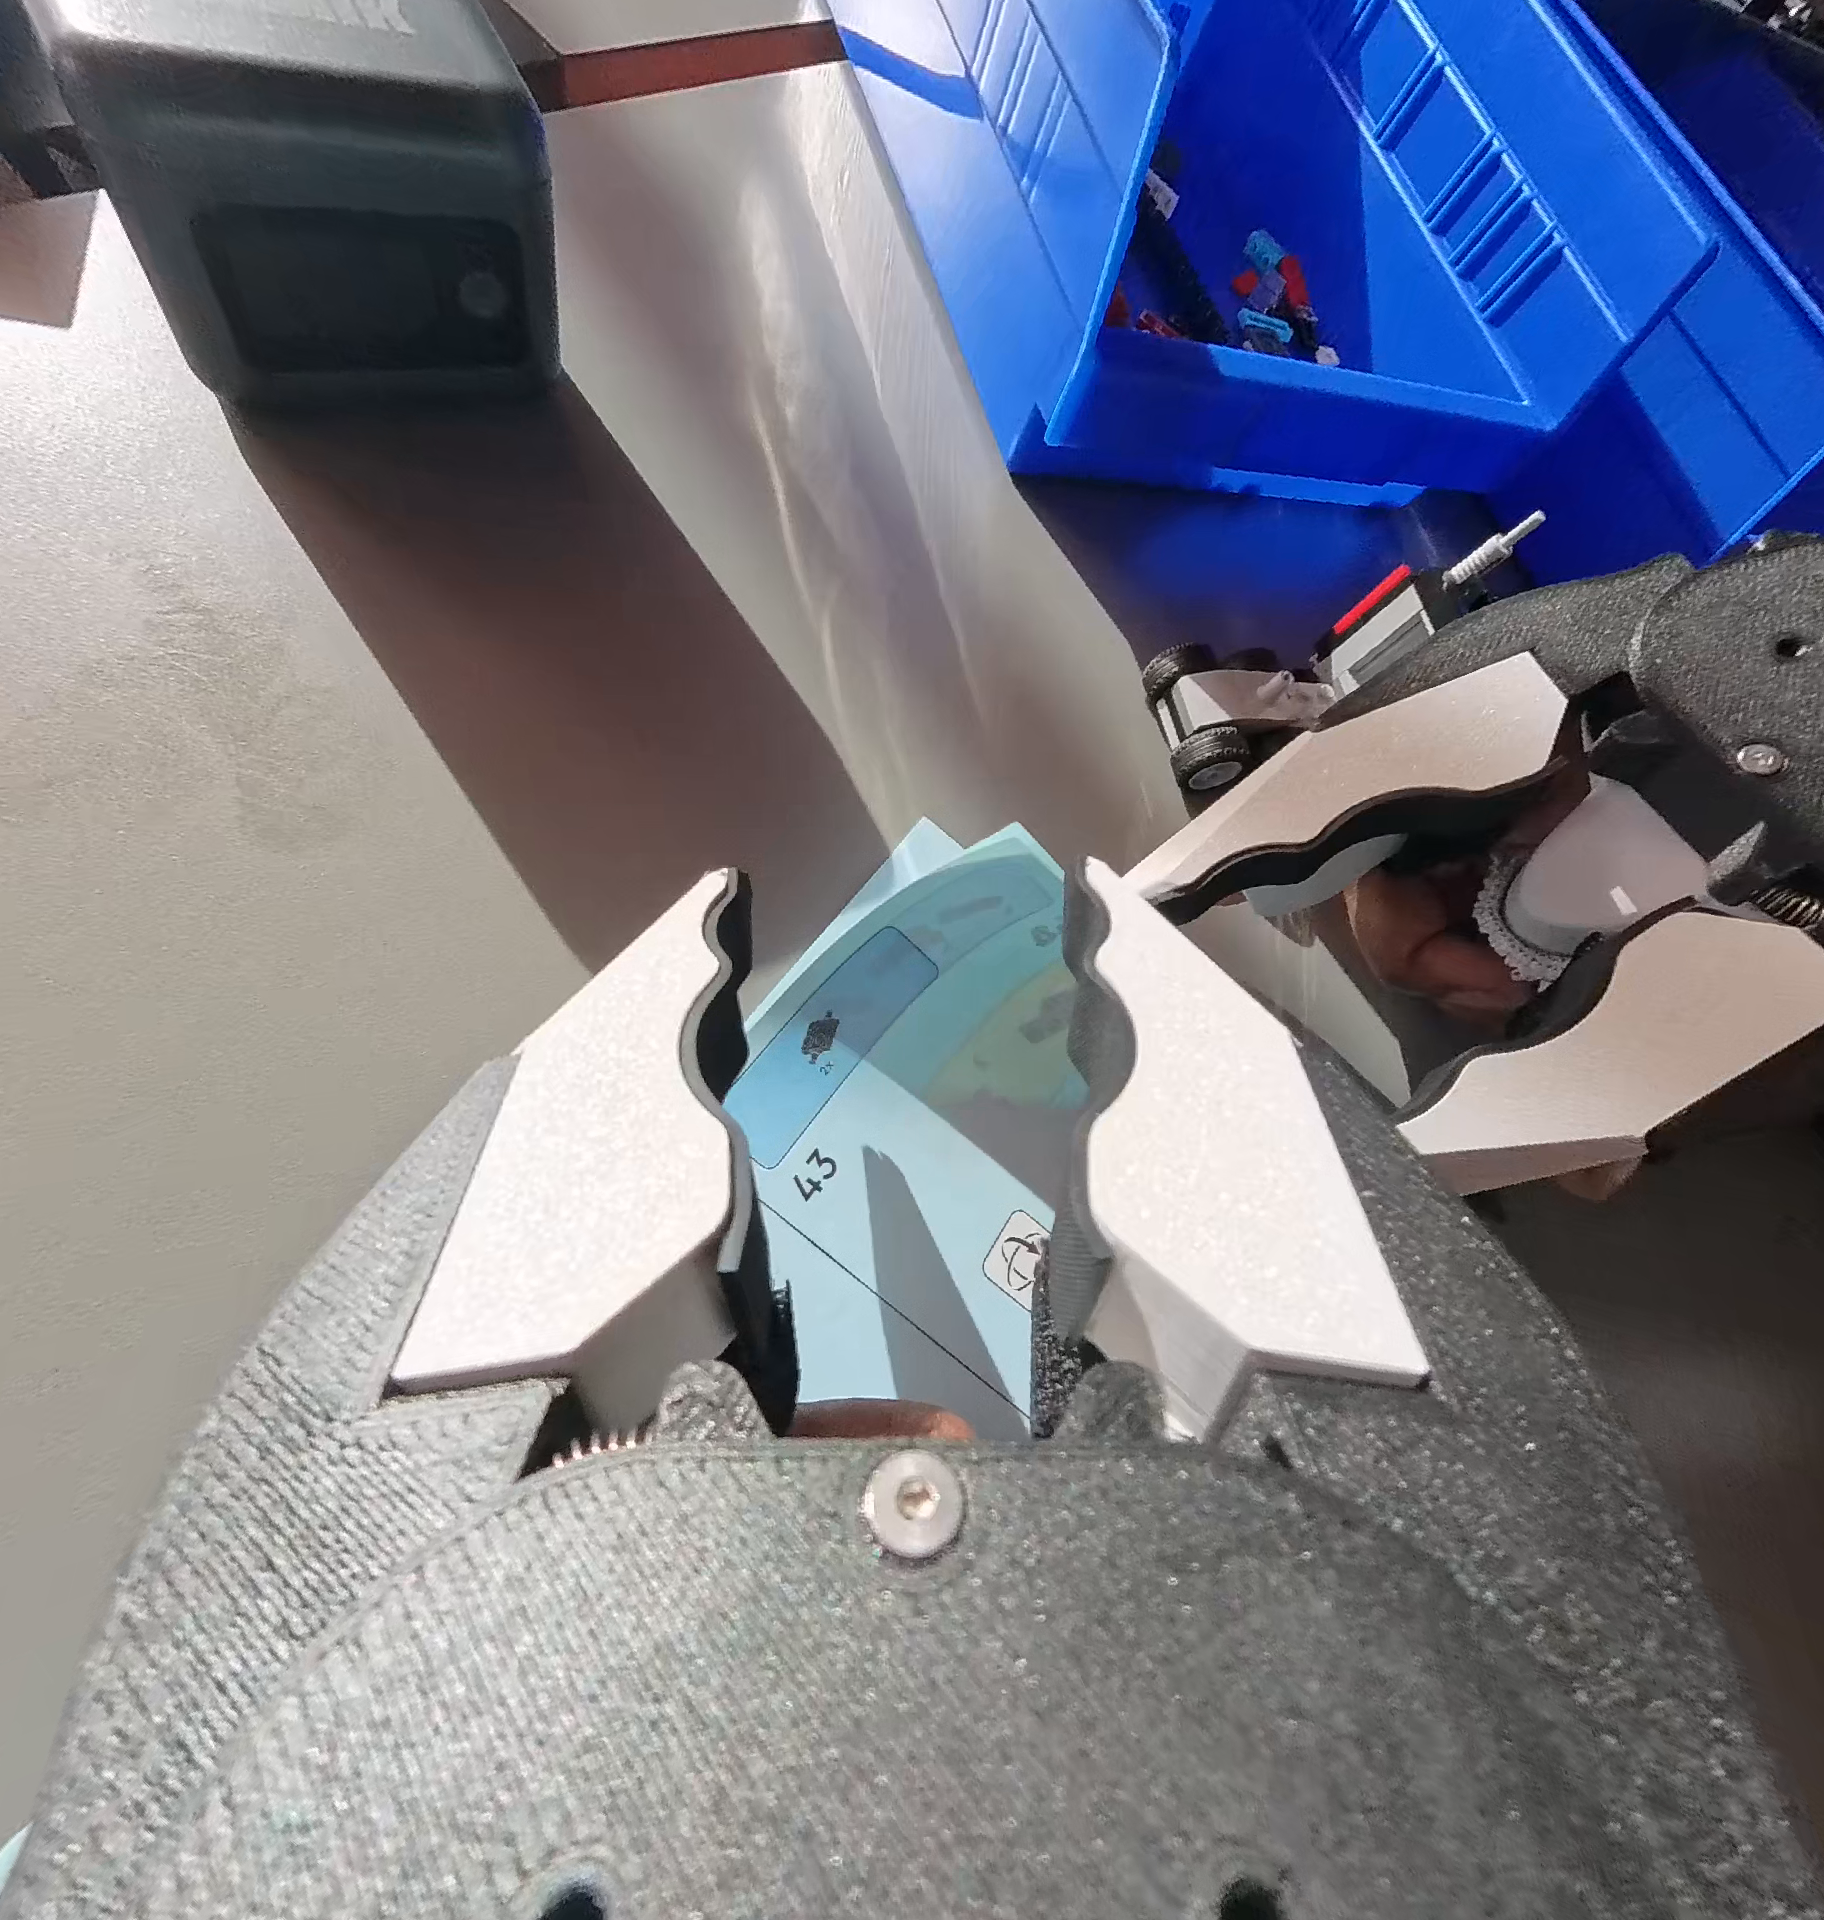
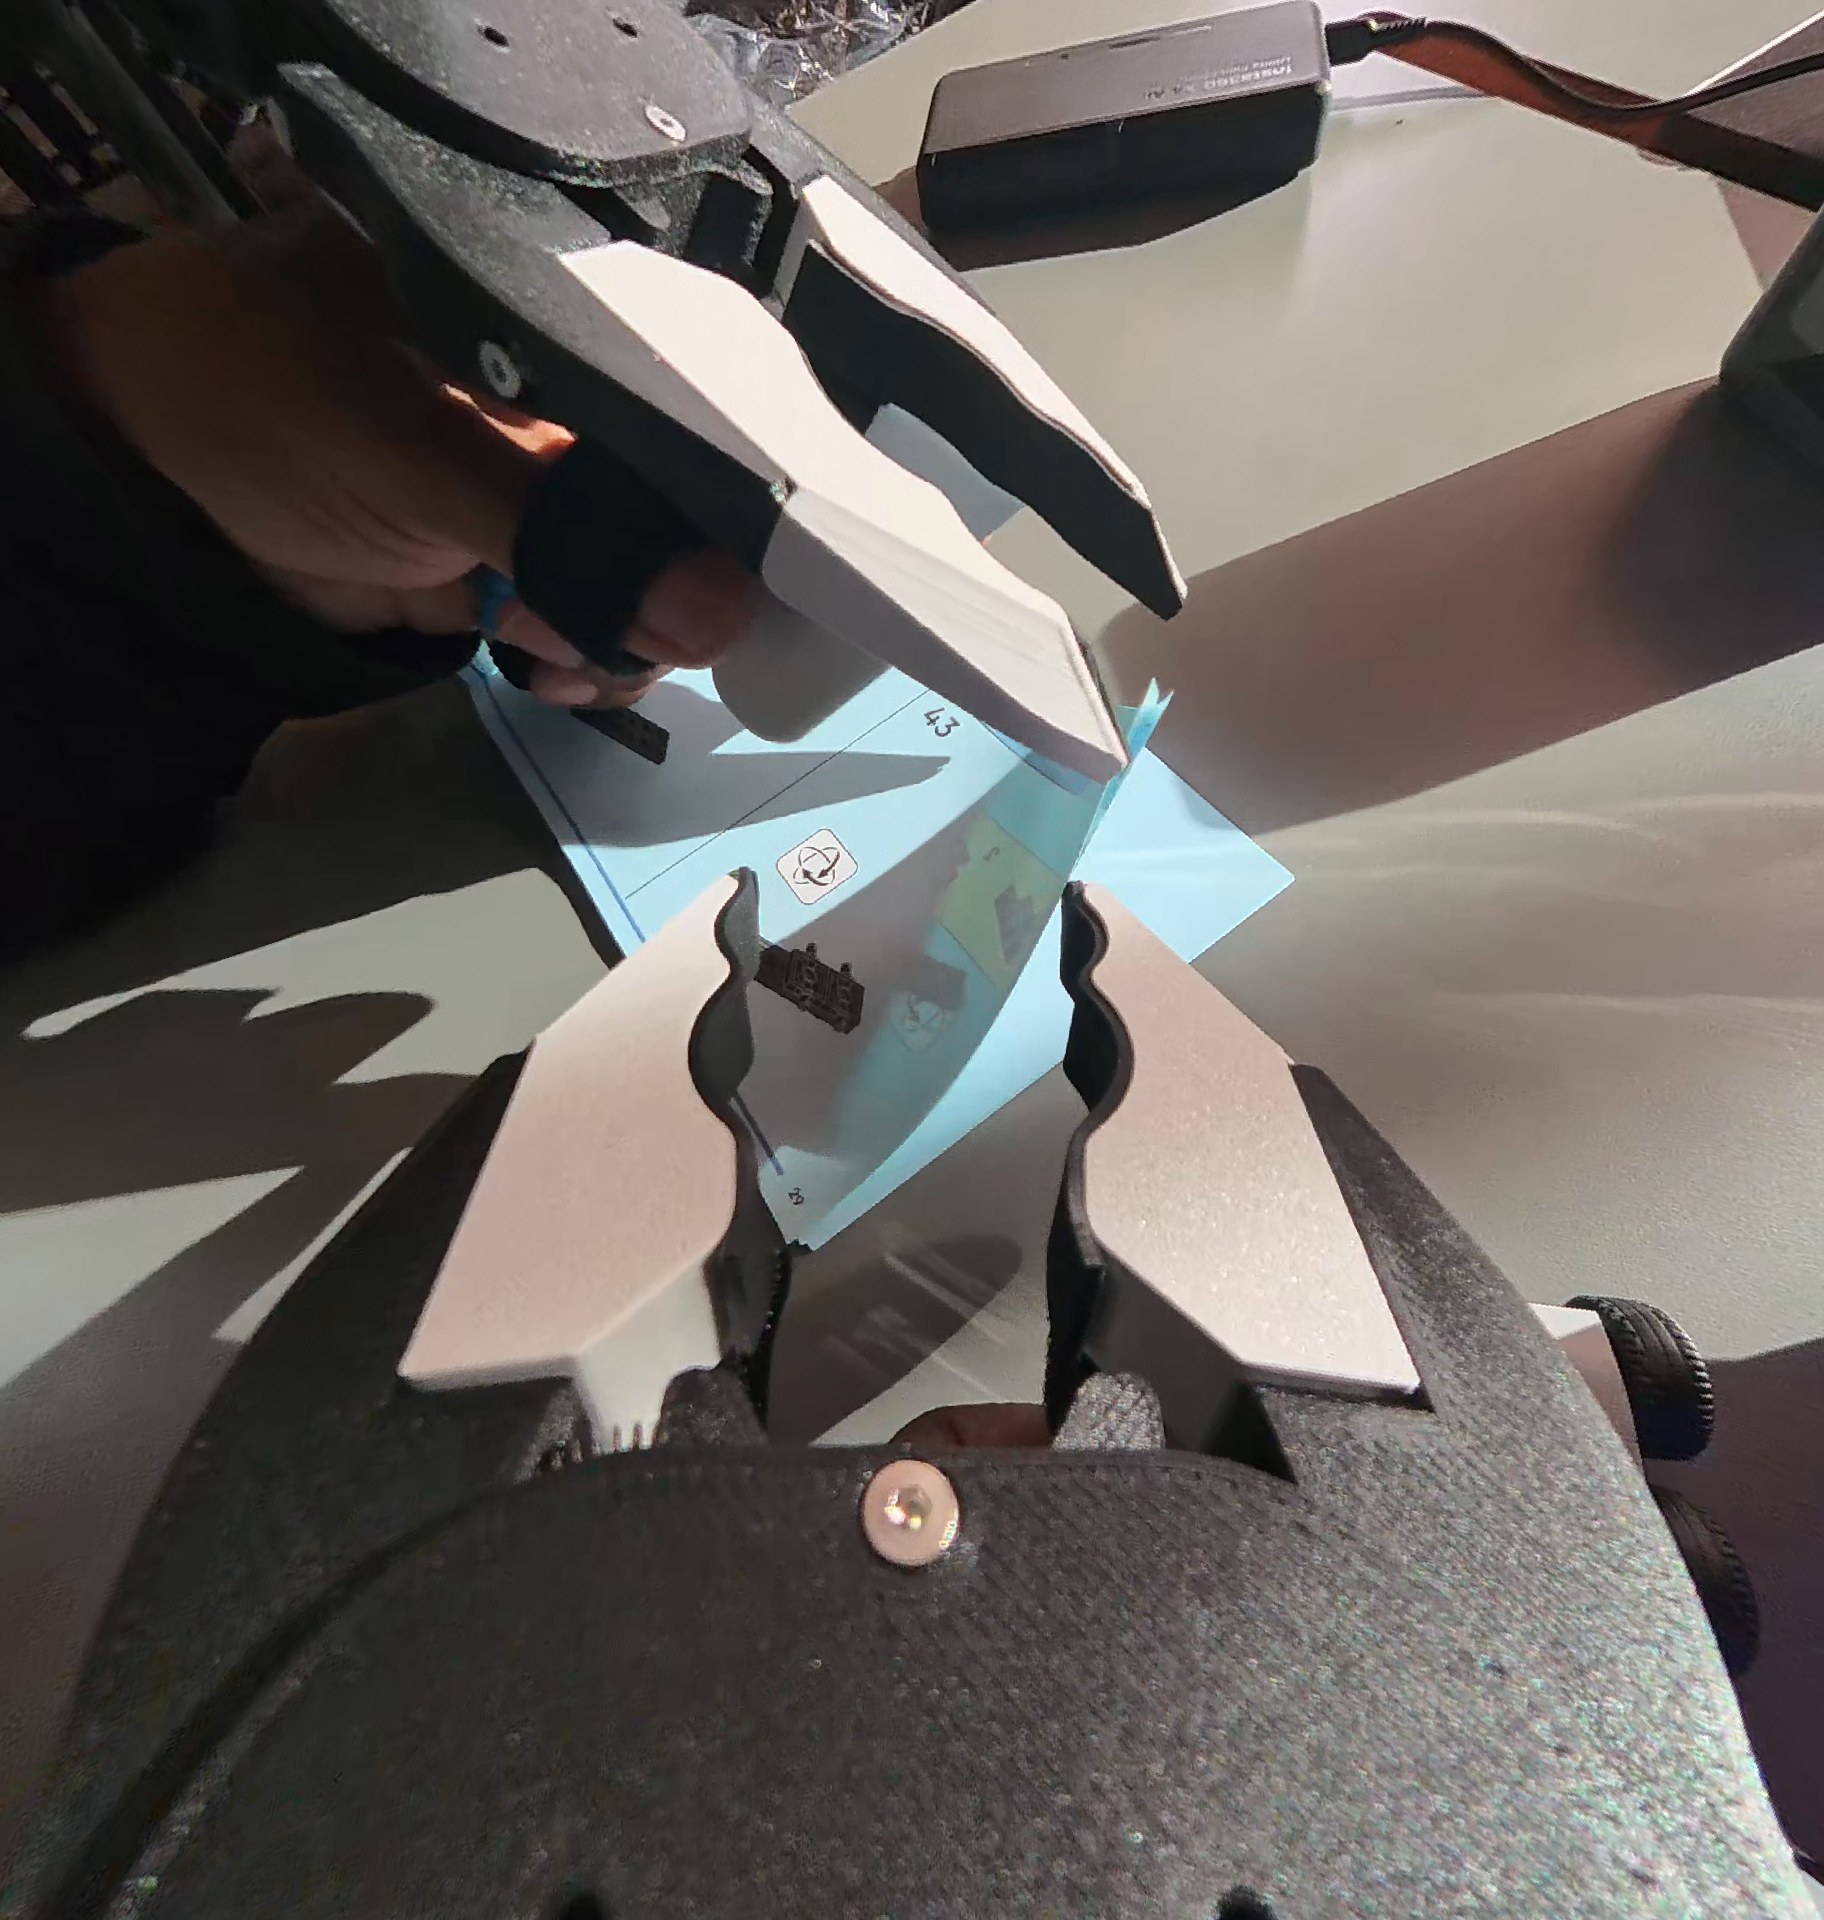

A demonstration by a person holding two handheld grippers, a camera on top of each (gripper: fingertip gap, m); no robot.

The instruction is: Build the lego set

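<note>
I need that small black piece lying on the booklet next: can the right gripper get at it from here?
Probably yes. The right gripper is open and empty, and the black piece lies on the booklet between its fingertips; the left gripper sits farther along the page.

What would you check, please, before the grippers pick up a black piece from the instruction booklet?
1. Left gripper empty, jaws apart: ok.
2. Right gripper empty, jaws apart: ok.
3. Black assembled piece lying free on the instruction booklet: ok.
4. Flat black piece clear of obstruction: not ok, the person's hand hangs close over it.
5. Booklet lying flat: not ok, one page curls up.
6. Partly built vehicle out of the way: ok.
</note>
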